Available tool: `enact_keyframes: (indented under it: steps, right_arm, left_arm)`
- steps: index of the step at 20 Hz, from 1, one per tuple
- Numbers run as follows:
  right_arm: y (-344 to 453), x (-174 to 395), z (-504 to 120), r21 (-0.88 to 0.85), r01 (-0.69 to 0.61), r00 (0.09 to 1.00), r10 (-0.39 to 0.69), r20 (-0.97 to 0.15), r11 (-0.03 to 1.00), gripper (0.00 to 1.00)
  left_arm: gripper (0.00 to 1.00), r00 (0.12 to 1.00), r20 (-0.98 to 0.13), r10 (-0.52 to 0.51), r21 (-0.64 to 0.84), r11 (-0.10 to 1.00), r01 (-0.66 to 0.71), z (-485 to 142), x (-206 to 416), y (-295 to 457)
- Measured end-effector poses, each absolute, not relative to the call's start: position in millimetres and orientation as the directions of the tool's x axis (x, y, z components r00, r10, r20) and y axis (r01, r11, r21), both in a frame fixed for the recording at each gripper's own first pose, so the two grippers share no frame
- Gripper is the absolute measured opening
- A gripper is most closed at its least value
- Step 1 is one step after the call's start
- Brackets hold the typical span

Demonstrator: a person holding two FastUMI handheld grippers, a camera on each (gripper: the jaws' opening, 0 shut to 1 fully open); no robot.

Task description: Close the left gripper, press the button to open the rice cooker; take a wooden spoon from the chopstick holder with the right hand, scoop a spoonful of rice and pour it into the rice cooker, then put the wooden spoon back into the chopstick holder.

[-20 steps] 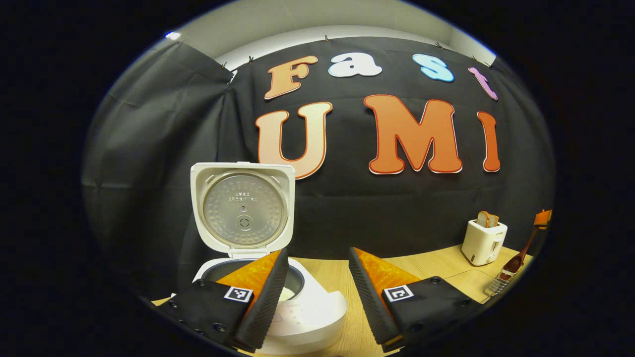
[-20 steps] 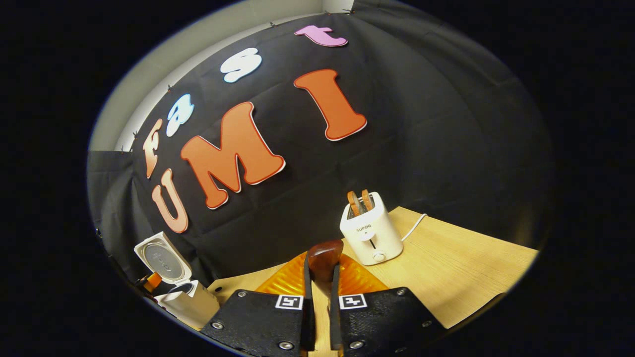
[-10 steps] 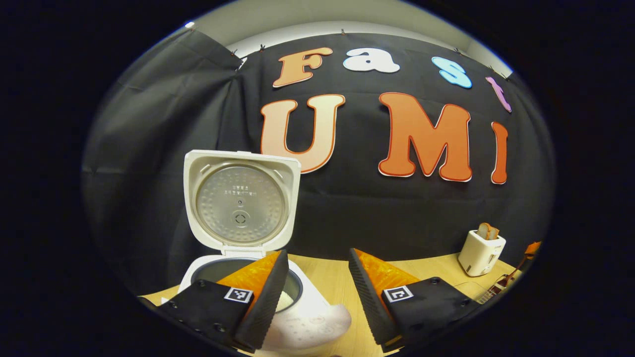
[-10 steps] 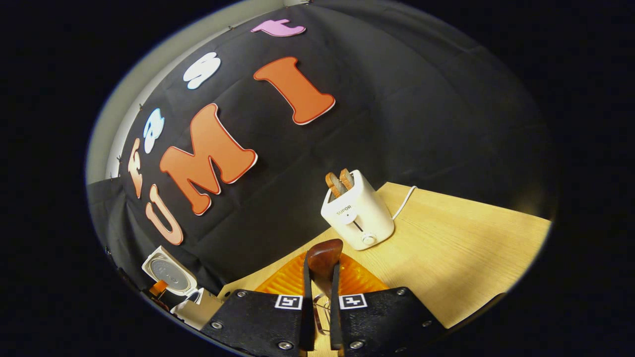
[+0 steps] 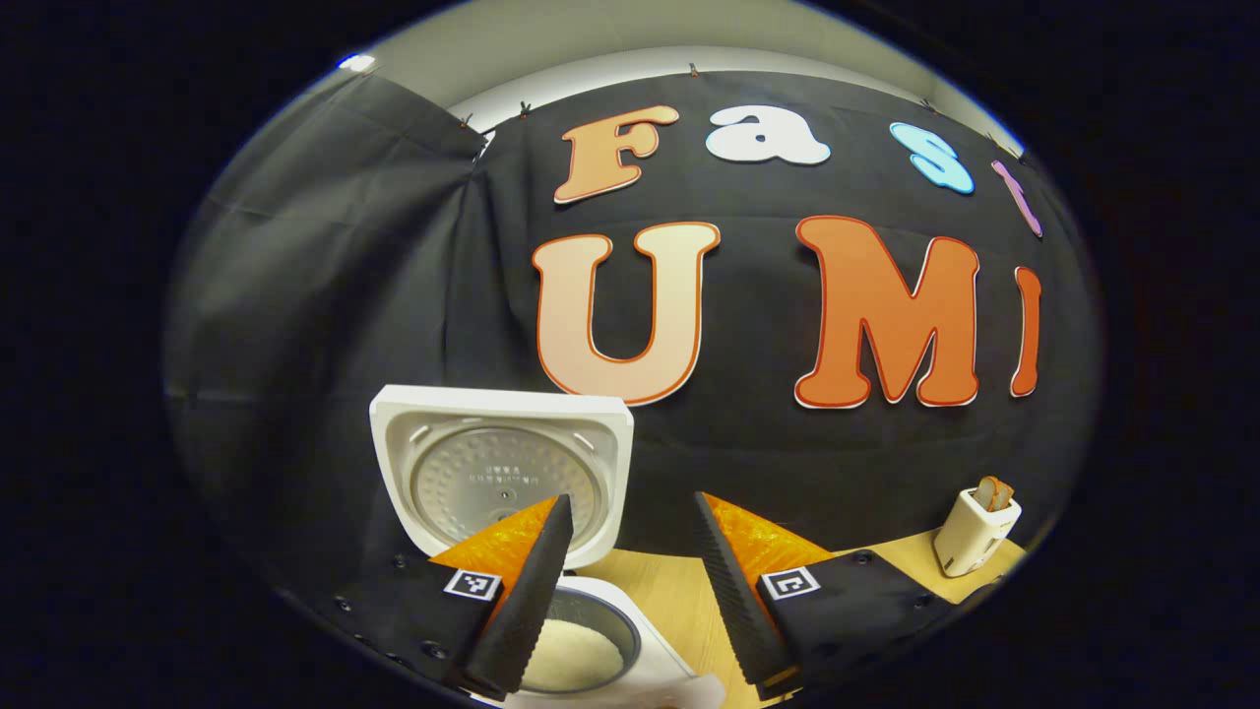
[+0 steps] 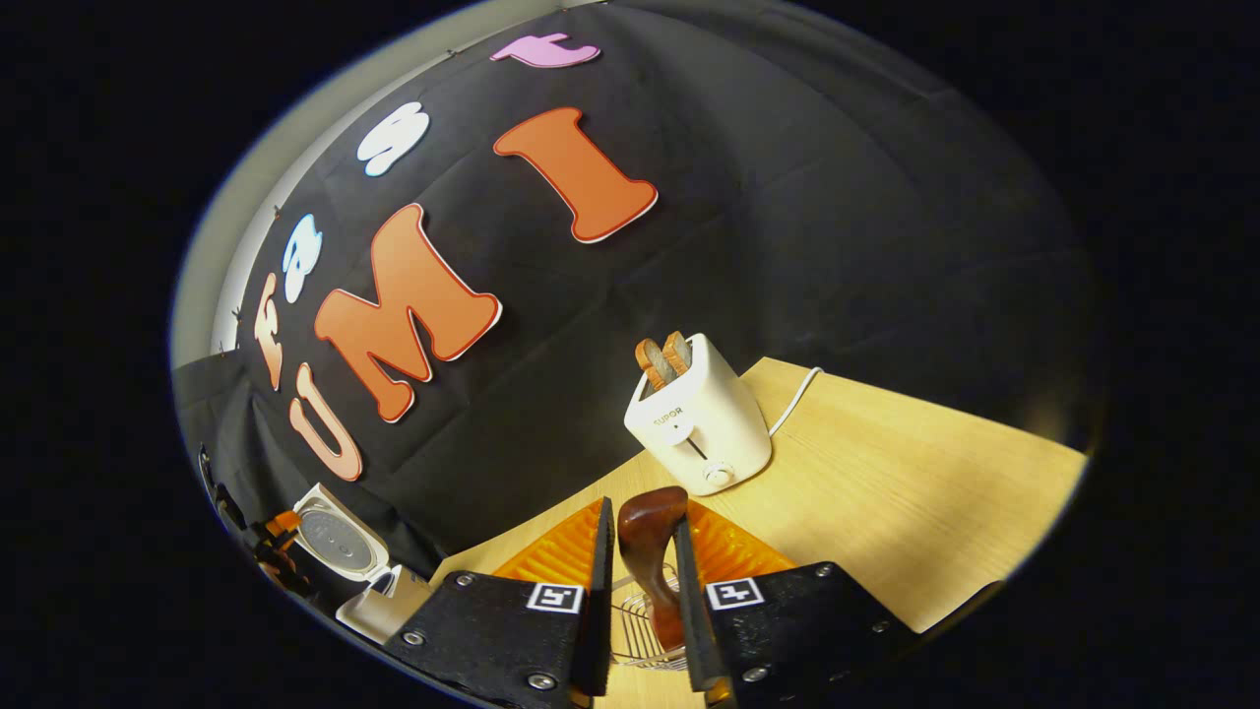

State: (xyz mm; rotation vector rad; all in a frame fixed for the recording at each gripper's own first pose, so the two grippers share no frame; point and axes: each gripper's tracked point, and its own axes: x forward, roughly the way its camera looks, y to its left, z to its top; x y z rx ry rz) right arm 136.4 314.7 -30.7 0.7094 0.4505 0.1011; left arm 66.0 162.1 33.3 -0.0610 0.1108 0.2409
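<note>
Since half a second ago the right gripper (image 6: pixel 640 591) has let its fingers spread a bit, so there's now a sliver of gap on each side of the wooden spoon (image 6: pixel 650 532) where it was pinched tight before, and the wire chopstick holder (image 6: pixel 640 635) shows more clearly below. Looks to me like the spoon is back in the holder and being let go; the handle stands upright between the fingers, close to both, but I can't tell if either one touches it. The spoon should be light, stiff and smooth, so it could slip if squeezed loosely. I'd take it on the handle just under the rounded top, square across. The holder is thin wire and probably tips easily. Over on the other side, the left gripper (image 5: pixel 625 581) hangs wide open with nothing in it, just above the rice cooker (image 5: pixel 591 660), whose lid (image 5: pixel 502 473) stands up and whose pot has white rice (image 5: pixel 576 655) in it. A toaster (image 6: pixel 699 428) sits on the table (image 6: pixel 906 473) behind the spoon.
</note>
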Motion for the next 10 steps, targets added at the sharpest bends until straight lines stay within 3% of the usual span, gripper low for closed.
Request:
enact_keyframes:
  steps: [2, 5, 7, 9, 10]
  right_arm:
    - [297, 134, -26, 0.616, 0.065, 0.906, 0.212, -0.365, 0.785, 0.42]
    - [264, 133, -8, 0.558, 0.094, 0.934, 0.122, -0.337, 0.824, 0.70]
    - [245, 133, 12, 0.532, 0.101, 0.950, 0.076, -0.302, 0.841, 0.78]
    - [231, 133, 34, 0.512, 0.104, 0.965, 0.039, -0.260, 0.853, 0.81]
    - [226, 133, 44, 0.502, 0.102, 0.969, 0.027, -0.245, 0.859, 0.82]
  left_arm:
    - [0.81, 0.961, -0.112, 0.252, -0.022, 0.966, -0.256, 48, 75, 170]
    - [0.80, 0.954, -0.082, 0.288, 0.065, 0.957, -0.283, 71, 89, 185]
    - [0.82, 0.949, -0.069, 0.309, 0.105, 0.948, -0.301, 86, 99, 195]
    - [0.80, 0.941, -0.058, 0.333, 0.124, 0.938, -0.324, 98, 114, 210]
    - [0.85, 0.936, -0.057, 0.347, 0.119, 0.933, -0.339, 105, 119, 219]
